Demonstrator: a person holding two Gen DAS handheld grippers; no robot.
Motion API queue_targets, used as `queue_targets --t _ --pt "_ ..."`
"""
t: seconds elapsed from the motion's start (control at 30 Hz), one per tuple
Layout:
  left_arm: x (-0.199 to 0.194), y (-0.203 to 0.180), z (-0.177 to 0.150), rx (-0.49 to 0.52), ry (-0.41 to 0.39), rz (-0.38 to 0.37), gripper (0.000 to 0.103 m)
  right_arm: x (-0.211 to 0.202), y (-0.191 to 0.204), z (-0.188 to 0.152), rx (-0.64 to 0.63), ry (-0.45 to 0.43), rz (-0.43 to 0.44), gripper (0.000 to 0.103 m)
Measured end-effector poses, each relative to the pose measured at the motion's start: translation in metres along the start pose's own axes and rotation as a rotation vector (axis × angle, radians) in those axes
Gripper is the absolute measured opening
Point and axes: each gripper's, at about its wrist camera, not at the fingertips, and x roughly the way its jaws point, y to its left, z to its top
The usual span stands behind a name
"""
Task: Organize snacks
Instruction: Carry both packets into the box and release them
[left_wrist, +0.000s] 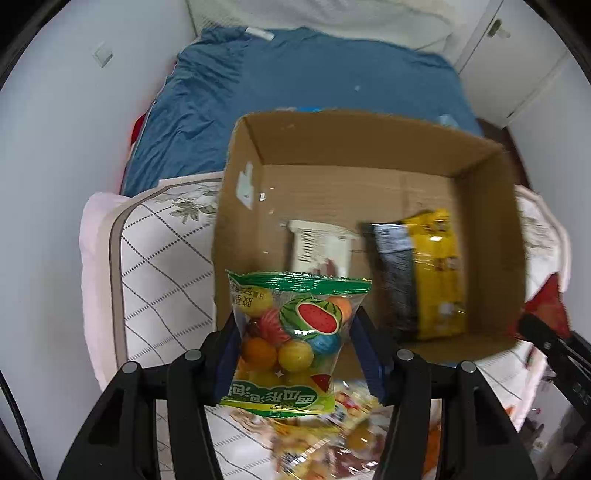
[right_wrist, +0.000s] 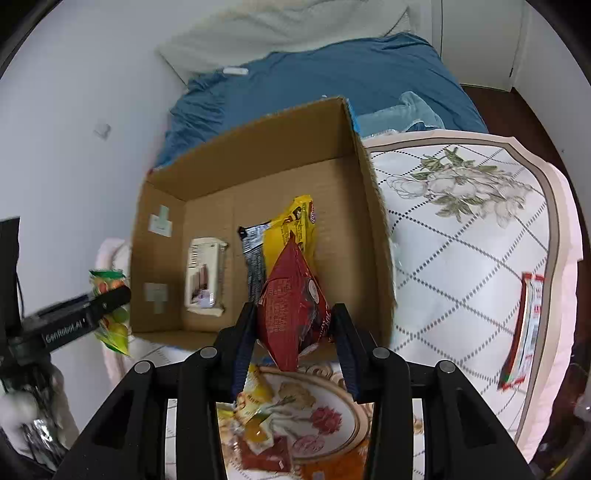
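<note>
Item 1: clear plastic pouch of coloured gum balls with green printed ends and a watermelon picture (left_wrist: 295, 332). Held by the left gripper (left_wrist: 295, 343), jaws clenched on both side edges at mid-height, at the near rim of the open brown cardboard box (left_wrist: 480, 206). Judged light, crinkly, slippery film; the round contents shift, so a pinch across the waist or on a sealed end seam suits it best.

Item 2: dark red pillow-shaped foil snack packet (right_wrist: 291, 306). Grasped by the right gripper (right_wrist: 295, 328), jaws closed on its lower sides, its point tilted toward 12 o'clock over the box's near edge. Judged air-puffed, light, easily crushed; a gentle squeeze is advised.

Item 3: yellow and black snack bag (right_wrist: 295, 229), lying in the box floor at 1 o'clock from the red packet.

Item 4: small cream-coloured carton (right_wrist: 205, 273), in the box at 10 o'clock from the red packet.

Item 5: loose wrappers (right_wrist: 258, 413) on the quilted white floral bedspread (right_wrist: 461, 240), at 6 o'clock. Soft, flat, blurred.

Item 6: red-edged flat sachet (right_wrist: 524, 325), on the bedspread at 3 o'clock, well apart from the box.
</note>
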Motion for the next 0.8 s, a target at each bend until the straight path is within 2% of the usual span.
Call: queue_targets --t 0.17,0.27,0.3,0.33,0.4,0.5,0.63,0.8 --pt "0.043 0.005 0.012 0.021 0.089 0.056 0.054 0.032 0.005 0.007 -0.010 0.045 -0.045 0.044" --pt "0.062 0.010 0.014 0.009 0.130 0.063 0.055 0.049 0.003 0.011 -0.010 0.092 -0.082 0.045" --pt "0.067 0.011 0.014 0.001 0.142 0.054 0.055 0.055 0.003 0.013 -0.014 0.115 -0.099 0.051" --pt "0.070 0.012 0.014 -0.007 0.153 0.038 0.056 0.061 0.002 0.013 -0.020 0.131 -0.120 0.068" --pt "0.073 0.012 0.013 -0.009 0.159 0.027 0.062 0.067 0.001 0.013 -0.029 0.153 -0.133 0.089" --pt "0.071 0.010 0.011 -0.005 0.129 0.017 0.084 0.068 0.005 0.012 -0.053 0.160 -0.156 0.090" --pt "0.061 0.007 0.009 -0.010 0.110 0.000 0.085 0.067 0.009 0.010 -0.065 0.165 -0.158 0.095" --pt "0.039 0.002 0.001 -0.015 0.047 -0.019 0.087 0.061 0.015 0.004 -0.095 0.141 -0.183 0.099"
